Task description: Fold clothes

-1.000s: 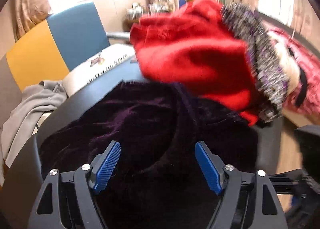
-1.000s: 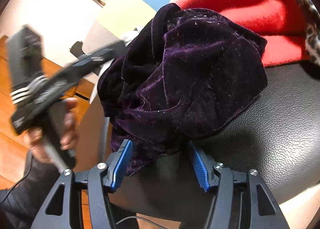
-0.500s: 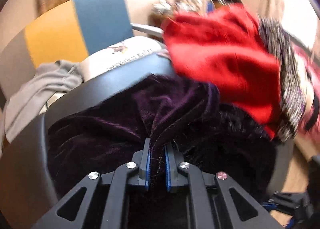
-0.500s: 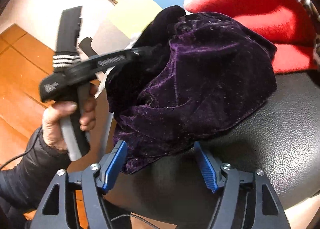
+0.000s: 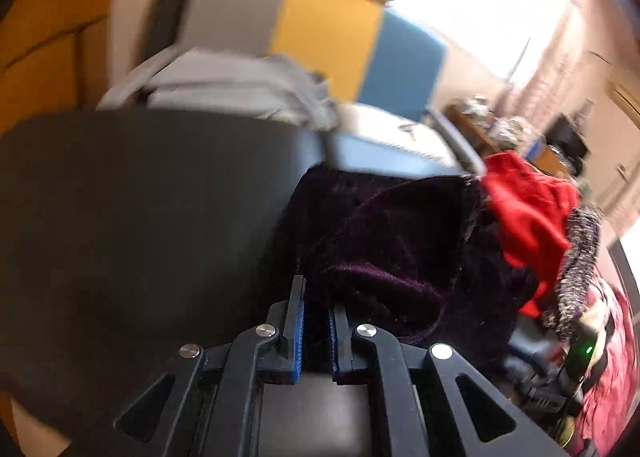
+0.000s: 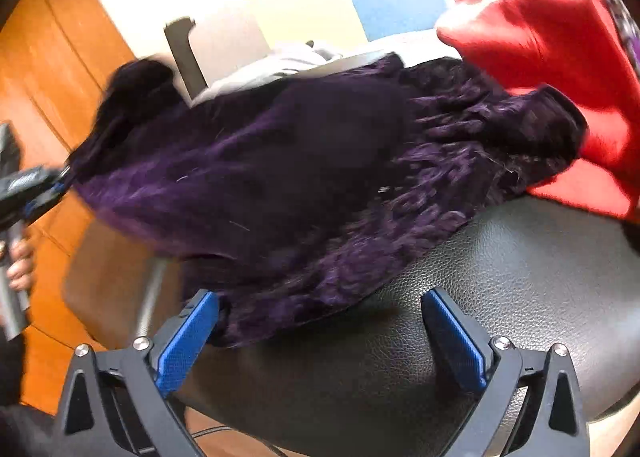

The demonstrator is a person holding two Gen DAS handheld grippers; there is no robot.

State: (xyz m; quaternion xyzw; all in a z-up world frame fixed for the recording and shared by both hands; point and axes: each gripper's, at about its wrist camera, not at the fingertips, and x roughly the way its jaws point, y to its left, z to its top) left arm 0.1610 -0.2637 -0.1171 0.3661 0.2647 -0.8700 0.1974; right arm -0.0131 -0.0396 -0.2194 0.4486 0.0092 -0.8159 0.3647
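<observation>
A dark purple velvet garment (image 6: pixel 304 181) lies stretched across the black leather surface (image 6: pixel 520 297). My left gripper (image 5: pixel 316 325) is shut on a fold of the purple garment (image 5: pixel 392 249) and holds it out past the surface's left edge; it also shows at the far left of the right wrist view (image 6: pixel 32 185). My right gripper (image 6: pixel 320 333) is open, its blue pads either side of the garment's near hem, gripping nothing. A red garment (image 6: pixel 552 41) lies behind the purple one, also in the left wrist view (image 5: pixel 528 213).
A grey, yellow and blue chair (image 5: pixel 340 33) stands behind, with grey clothes (image 5: pixel 240 85) on it. A speckled knit piece (image 5: pixel 580 257) and a pink garment (image 5: pixel 608 377) lie at the right. Orange wooden floor (image 6: pixel 52 57) is to the left.
My left gripper, shut on the purple garment, has pulled it left and away from the red pile, spreading it out. The right gripper stays open near the hem.
</observation>
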